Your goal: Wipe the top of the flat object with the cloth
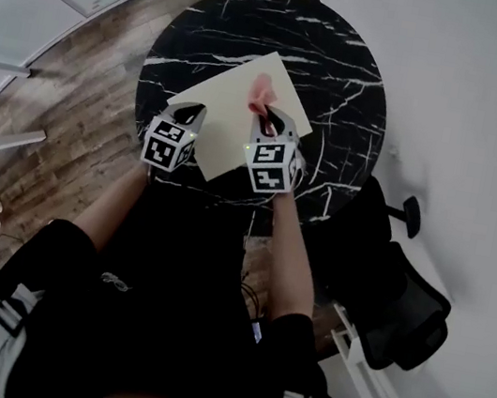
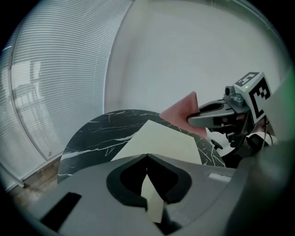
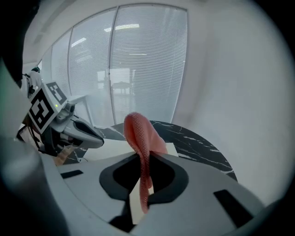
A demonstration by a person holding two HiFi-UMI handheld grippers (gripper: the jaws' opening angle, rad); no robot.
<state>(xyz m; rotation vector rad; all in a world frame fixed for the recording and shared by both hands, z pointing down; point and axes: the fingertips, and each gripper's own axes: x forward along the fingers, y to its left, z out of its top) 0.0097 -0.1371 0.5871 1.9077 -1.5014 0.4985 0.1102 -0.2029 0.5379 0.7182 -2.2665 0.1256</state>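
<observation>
Claw states: the right claw pinches a pink cloth, whose netted weave droops limply from its pressed jaws over the flat object, a stiff-looking cream square lying on the round, black, white-veined table. We read the left claw as clamped on the square's near left edge, probably steadying it so that wiping cannot slide it.

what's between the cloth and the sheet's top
Nothing visible. The cloth, pinched in the right gripper, is over the bare flat sheet; the left gripper clamps its edge, off to one side.
</observation>
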